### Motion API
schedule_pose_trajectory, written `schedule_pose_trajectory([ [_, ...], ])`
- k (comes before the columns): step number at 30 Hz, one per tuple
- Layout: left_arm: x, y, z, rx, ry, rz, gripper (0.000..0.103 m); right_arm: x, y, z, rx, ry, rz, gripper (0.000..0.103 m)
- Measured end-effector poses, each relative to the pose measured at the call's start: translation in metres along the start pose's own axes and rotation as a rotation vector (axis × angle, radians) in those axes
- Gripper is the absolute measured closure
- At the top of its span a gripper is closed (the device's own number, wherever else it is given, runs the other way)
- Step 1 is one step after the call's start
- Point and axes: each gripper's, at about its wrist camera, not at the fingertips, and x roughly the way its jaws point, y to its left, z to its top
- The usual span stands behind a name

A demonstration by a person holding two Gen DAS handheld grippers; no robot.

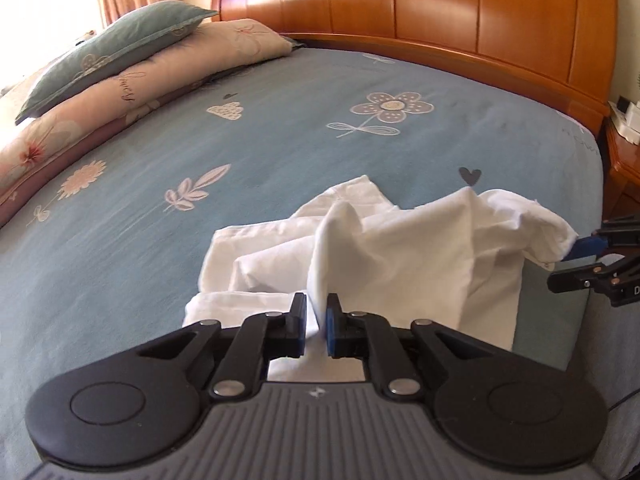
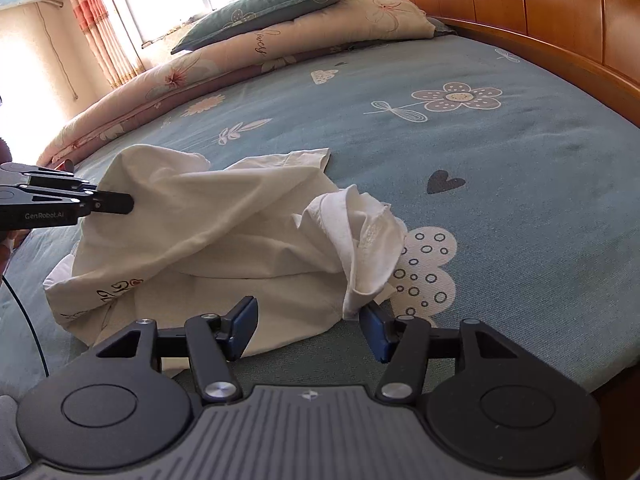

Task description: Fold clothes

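A crumpled white garment (image 1: 400, 248) lies on the blue flowered bedsheet (image 1: 280, 140) near the bed's front edge. My left gripper (image 1: 317, 316) is shut on a raised fold of it, with the cloth pinched between the blue pads. In the right wrist view the same gripper (image 2: 120, 202) grips the garment (image 2: 224, 220) from the left, lifting that side. My right gripper (image 2: 310, 330) is open just above the cloth's near edge. A bunched hem (image 2: 368, 248) hangs just beyond its right finger (image 2: 376, 332), and the pads are not pressing on it. In the left wrist view, the right gripper (image 1: 564, 267) stands open beside the garment's right end.
A teal pillow (image 1: 120, 48) rests on a folded floral quilt (image 1: 160, 76) at the far left of the bed. The wooden headboard (image 1: 440, 8) runs along the back. A wooden nightstand (image 1: 624, 152) stands at the right. The sheet (image 2: 500, 160) stretches beyond the garment.
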Motion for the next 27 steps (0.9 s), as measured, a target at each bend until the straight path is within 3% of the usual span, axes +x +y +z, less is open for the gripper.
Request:
schedule_pose_trajectory([
  [4, -0.021, 0.055, -0.027, -0.138, 0.036, 0.133, 0.095, 0.000, -0.001, -0.001, 0.008, 0.004, 0.004, 0.041],
  [6, -0.022, 0.081, -0.045, -0.224, 0.093, 0.217, 0.095, 0.001, 0.000, -0.002, 0.011, 0.008, 0.007, 0.040],
  [8, -0.021, 0.104, -0.064, -0.328, 0.124, 0.234, 0.095, 0.002, 0.005, -0.002, 0.009, 0.016, 0.013, 0.037],
  [11, -0.026, 0.117, -0.082, -0.412, 0.119, 0.179, 0.092, 0.003, 0.013, -0.006, -0.008, 0.030, 0.019, 0.035],
  [16, -0.053, 0.094, -0.060, -0.283, 0.051, 0.174, 0.090, 0.007, 0.021, -0.012, -0.036, 0.061, 0.021, 0.034],
  [18, -0.067, 0.082, -0.041, -0.232, -0.004, 0.132, 0.087, 0.008, 0.022, -0.013, -0.035, 0.066, 0.029, 0.034],
  [22, -0.073, 0.047, -0.002, -0.128, -0.061, 0.008, 0.068, 0.011, 0.020, -0.015, -0.029, 0.074, 0.040, 0.034],
  [27, -0.042, -0.003, 0.037, -0.025, -0.056, -0.127, 0.065, 0.004, 0.014, -0.017, -0.029, 0.071, 0.058, 0.034],
])
